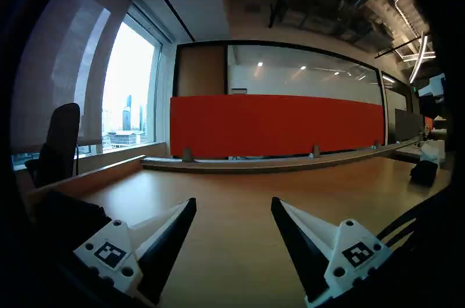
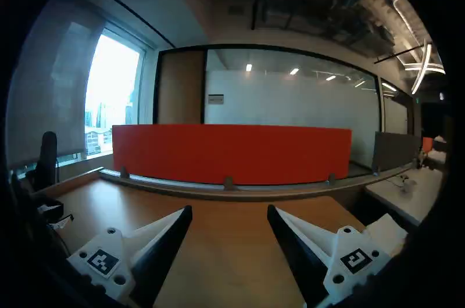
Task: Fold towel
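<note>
Left claw spread, nothing in it, over bare wood bench. Right claw likewise spread and empty, facing the red divider. Can't tell where the towel is from here. Expect it soft, light and limp: pinch two adjacent corners, one per claw, so it hangs flat.

A red divider stands across the middle behind a wooden desk, with a window and black chair at left.
</note>
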The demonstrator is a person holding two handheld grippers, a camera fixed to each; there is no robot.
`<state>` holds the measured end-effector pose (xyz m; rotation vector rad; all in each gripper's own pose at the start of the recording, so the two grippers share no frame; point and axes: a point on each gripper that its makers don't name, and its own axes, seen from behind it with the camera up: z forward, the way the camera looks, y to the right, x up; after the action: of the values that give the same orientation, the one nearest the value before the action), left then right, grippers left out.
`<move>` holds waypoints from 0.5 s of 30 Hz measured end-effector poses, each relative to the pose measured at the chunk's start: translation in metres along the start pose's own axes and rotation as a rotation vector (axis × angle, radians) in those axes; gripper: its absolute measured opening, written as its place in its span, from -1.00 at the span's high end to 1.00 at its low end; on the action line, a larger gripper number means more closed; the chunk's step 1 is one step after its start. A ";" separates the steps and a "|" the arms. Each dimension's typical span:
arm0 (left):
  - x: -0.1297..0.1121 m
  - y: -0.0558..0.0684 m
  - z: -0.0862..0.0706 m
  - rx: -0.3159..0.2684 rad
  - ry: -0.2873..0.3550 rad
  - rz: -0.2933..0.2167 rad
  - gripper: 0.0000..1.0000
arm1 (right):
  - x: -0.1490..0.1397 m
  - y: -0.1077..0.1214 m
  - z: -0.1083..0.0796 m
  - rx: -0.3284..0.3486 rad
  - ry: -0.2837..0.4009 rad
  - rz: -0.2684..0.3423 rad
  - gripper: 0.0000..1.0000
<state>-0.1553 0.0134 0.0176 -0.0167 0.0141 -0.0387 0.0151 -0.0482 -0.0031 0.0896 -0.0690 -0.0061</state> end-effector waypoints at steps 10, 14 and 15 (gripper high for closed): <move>0.000 -0.001 0.000 0.000 0.000 0.000 -0.91 | 0.007 0.018 0.001 -0.019 0.030 -0.016 -1.00; 0.000 0.000 0.000 0.000 0.000 0.000 -0.91 | 0.007 0.028 0.004 -0.035 0.040 -0.022 -1.00; 0.000 0.000 0.000 0.000 0.000 0.000 -0.91 | 0.005 0.031 0.005 -0.039 0.042 -0.023 -1.00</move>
<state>-0.1556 0.0132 0.0178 -0.0168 0.0142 -0.0383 0.0200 -0.0182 0.0047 0.0516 -0.0255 -0.0289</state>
